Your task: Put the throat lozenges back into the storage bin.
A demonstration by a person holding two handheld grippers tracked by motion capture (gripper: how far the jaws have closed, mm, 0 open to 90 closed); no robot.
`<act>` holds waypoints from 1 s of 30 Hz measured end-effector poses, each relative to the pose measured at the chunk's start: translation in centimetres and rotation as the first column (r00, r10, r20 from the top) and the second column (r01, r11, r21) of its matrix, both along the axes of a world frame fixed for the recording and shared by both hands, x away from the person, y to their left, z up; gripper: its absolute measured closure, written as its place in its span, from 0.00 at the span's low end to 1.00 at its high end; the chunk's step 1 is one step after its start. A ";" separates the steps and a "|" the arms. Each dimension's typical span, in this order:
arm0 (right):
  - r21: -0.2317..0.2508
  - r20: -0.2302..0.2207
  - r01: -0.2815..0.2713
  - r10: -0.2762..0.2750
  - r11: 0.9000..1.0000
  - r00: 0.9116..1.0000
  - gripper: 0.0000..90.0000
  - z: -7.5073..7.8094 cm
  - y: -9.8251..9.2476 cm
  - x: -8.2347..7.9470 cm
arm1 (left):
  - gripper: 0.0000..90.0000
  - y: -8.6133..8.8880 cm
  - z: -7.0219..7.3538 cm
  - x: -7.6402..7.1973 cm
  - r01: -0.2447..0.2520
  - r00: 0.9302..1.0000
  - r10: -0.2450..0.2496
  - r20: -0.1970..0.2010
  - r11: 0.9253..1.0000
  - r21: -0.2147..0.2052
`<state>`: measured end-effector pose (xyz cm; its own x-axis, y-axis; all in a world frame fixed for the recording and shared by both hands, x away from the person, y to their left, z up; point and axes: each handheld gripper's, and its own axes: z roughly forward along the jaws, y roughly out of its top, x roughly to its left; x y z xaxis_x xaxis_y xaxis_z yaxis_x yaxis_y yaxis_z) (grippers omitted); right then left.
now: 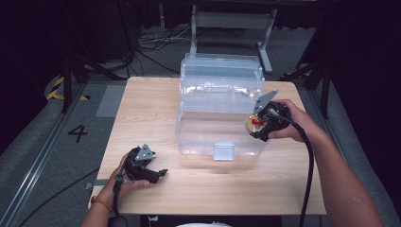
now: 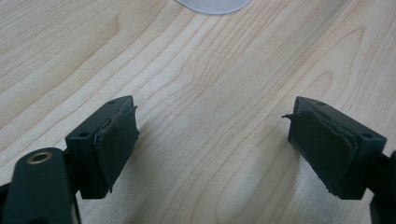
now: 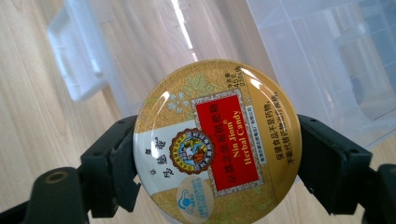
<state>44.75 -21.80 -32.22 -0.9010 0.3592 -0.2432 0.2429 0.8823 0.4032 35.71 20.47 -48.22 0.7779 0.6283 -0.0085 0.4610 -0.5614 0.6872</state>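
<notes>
Near the left table edge, the left gripper (image 1: 158, 174) rests with jaws wide and empty. Right gripper (image 1: 255, 126) clamps a round gold candy tin (image 3: 217, 142) beside the clear plastic storage box (image 1: 220, 111).

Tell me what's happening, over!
Right gripper shut on candy tin, beside the clear box. Left gripper open, over the table. Nothing in the way.

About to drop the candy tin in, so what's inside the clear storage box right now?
Through the clear storage box walls no contents show, just the wooden table beneath. The candy tin, clamped in the right gripper, hides the box's right front corner.
</notes>
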 end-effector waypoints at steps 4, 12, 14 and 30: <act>0.001 -0.012 0.018 -0.018 1.000 1.000 0.23 -0.4 -0.2 0.9 | 0.18 0.0 0.0 0.0 0.000 1.000 0.000 0.000 1.000 0.000; -0.024 -0.036 -0.004 0.004 1.000 0.999 0.23 -1.4 -0.1 2.3 | 0.18 0.0 0.0 0.0 0.001 1.000 -0.001 -0.001 1.000 -0.001; -0.034 -0.046 -0.011 0.010 0.999 0.999 0.23 -1.7 0.0 2.5 | 0.18 0.0 0.0 0.0 0.000 1.000 0.000 0.000 1.000 0.000; -0.152 -0.100 -0.140 0.126 0.978 0.987 0.23 -4.0 -0.2 3.4 | 0.18 0.0 0.0 0.0 0.000 1.000 0.000 0.000 1.000 0.000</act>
